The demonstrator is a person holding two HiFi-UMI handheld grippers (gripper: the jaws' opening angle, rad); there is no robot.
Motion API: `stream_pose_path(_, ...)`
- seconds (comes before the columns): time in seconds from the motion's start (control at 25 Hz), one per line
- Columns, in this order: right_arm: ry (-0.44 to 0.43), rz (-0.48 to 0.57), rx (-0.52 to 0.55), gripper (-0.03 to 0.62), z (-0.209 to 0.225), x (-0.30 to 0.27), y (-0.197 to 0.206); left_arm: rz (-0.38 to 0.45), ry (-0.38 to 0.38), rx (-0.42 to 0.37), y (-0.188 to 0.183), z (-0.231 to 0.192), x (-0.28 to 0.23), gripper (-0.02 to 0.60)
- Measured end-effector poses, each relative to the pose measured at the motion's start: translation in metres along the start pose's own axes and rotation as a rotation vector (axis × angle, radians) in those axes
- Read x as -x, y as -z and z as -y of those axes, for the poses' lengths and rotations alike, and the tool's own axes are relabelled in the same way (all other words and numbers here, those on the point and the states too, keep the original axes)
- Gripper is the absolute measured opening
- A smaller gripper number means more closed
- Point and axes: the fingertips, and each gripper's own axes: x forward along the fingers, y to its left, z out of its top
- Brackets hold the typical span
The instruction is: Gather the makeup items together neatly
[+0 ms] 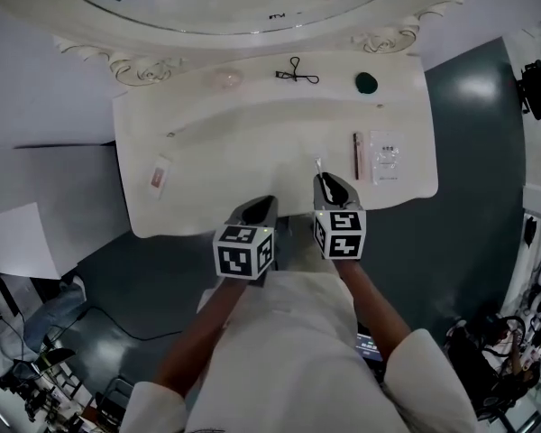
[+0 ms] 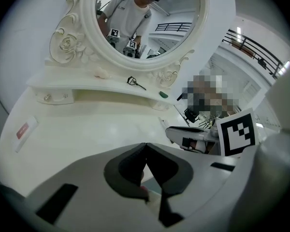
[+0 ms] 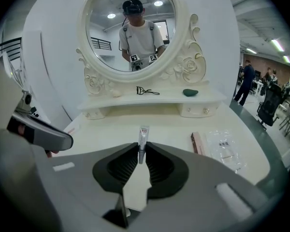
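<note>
One slim tube [image 3: 143,135], seemingly cosmetic, juts forward, pinched by the right tool [image 3: 141,150].

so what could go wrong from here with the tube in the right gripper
1. The right gripper pinches the small tube only by its lower end, at the jaw tips, so it may pivot or slip out on the way.
2. Setting it down by the pink box and the clear packet could nudge them; the packet lies close to the edge of the table and might slide off.
</note>
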Motion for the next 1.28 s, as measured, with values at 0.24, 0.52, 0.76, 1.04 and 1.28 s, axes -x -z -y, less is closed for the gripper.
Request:
stream_pose_path(0.24, 0.017, -0.005, -0.015, 0.046, 0.018, -0.004, 0.005, -0.029, 0.013, -0.004, 0.003, 0.016, -0.014, 0.009)
stream_pose_path(0.52, 0.028, -0.004, -0.052, 0.046, 0.038, -0.01, 0.011, -0.067, 0.009, 0.022, 0.016, 0.027, -0.031, 0.009)
stream_pose_path(0.76, 0.039, -0.02, -0.04, 0.046, 0.055, -0.016, 0.019, -0.073, -0.001, 0.013, 0.016, 0.033, -0.043, 0.009)
stream_pose_path(1.04, 0.061, -0.047, -0.083, 0.046, 0.074, -0.029, 0.029, -0.068, -0.011, 0.008, 0.007, 0.035, -0.057, 0.009)
stream_pose_path(1.28, 0.06, -0.063, -0.101, 0.046, 0.082, -0.04, 0.034, -0.078, -0.017, 0.005, 0.007, 0.039, -0.066, 0.009)
